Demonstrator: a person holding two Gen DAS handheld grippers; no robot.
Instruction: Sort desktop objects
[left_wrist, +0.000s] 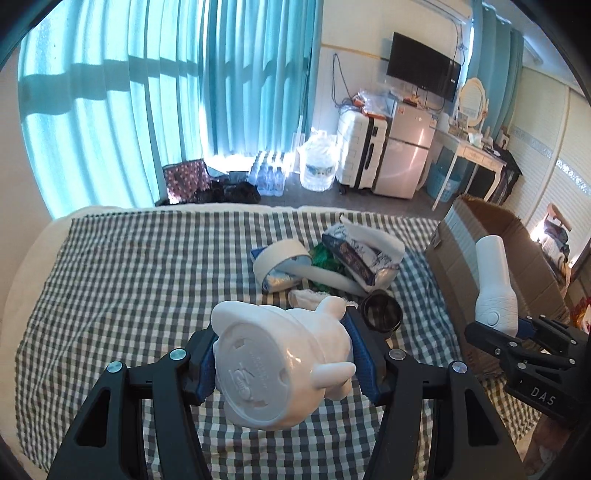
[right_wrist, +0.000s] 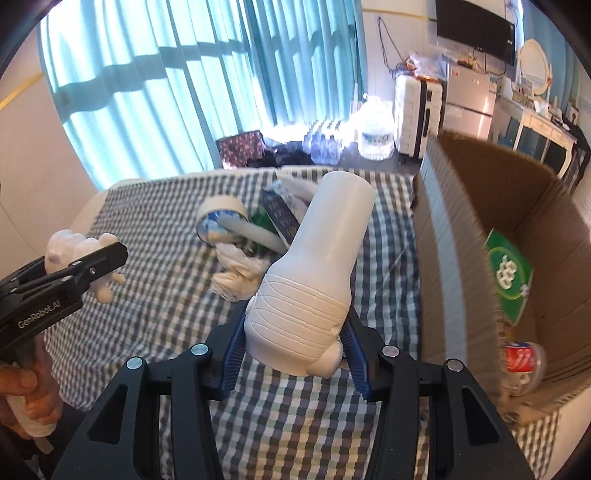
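Note:
My left gripper (left_wrist: 282, 363) is shut on a white animal figurine (left_wrist: 280, 365), held above the checked cloth with its round base toward the camera; it also shows in the right wrist view (right_wrist: 79, 254). My right gripper (right_wrist: 295, 354) is shut on a white hair-dryer-shaped device (right_wrist: 317, 269), held above the cloth left of an open cardboard box (right_wrist: 450, 229). The device also shows in the left wrist view (left_wrist: 493, 280). A pile lies on the cloth: a tape roll (left_wrist: 280, 256), a tissue pack (left_wrist: 356, 258), green wrapping (left_wrist: 325, 260), a white cloth (right_wrist: 240, 273) and a black round lid (left_wrist: 382, 314).
The checked cloth (left_wrist: 129, 280) covers a bed-like surface. The box holds a green packet (right_wrist: 509, 273) and a red-labelled tape roll (right_wrist: 522, 363). Beyond the far edge are curtains, water bottles (left_wrist: 269, 177), a suitcase (left_wrist: 362, 151) and a small fridge.

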